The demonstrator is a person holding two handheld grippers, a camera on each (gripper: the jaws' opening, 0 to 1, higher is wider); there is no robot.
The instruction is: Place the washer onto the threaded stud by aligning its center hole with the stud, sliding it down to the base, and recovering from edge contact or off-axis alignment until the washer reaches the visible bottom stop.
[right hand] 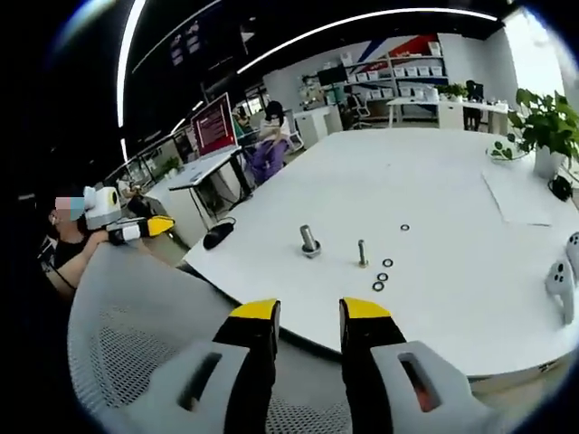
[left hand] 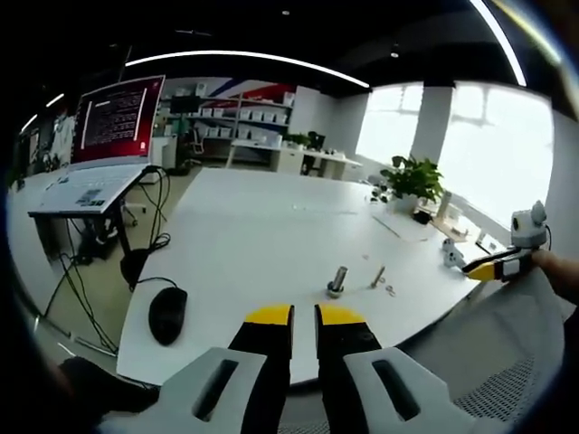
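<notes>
Two upright metal pieces stand on the white table (right hand: 452,181): a thicker stud on a round base (right hand: 309,241) (left hand: 336,282) and a thinner threaded stud (right hand: 362,253) (left hand: 377,277). Small dark washers (right hand: 383,277) (left hand: 389,290) lie flat beside the thinner stud, with one more washer (right hand: 404,227) farther off. My right gripper (right hand: 310,312) hovers off the table's near edge, open and empty. My left gripper (left hand: 304,316) is back from the opposite edge, its jaws nearly together with nothing between them. Each gripper also appears in the other's view (left hand: 496,268) (right hand: 145,228).
A black mouse (left hand: 167,314) (right hand: 217,235) lies near a table corner. A grey mesh chair back (right hand: 136,334) sits below the right gripper. A laptop (left hand: 113,117) stands on a side desk, a potted plant (left hand: 412,176) at the table's far end, a white controller (right hand: 561,280) at the right.
</notes>
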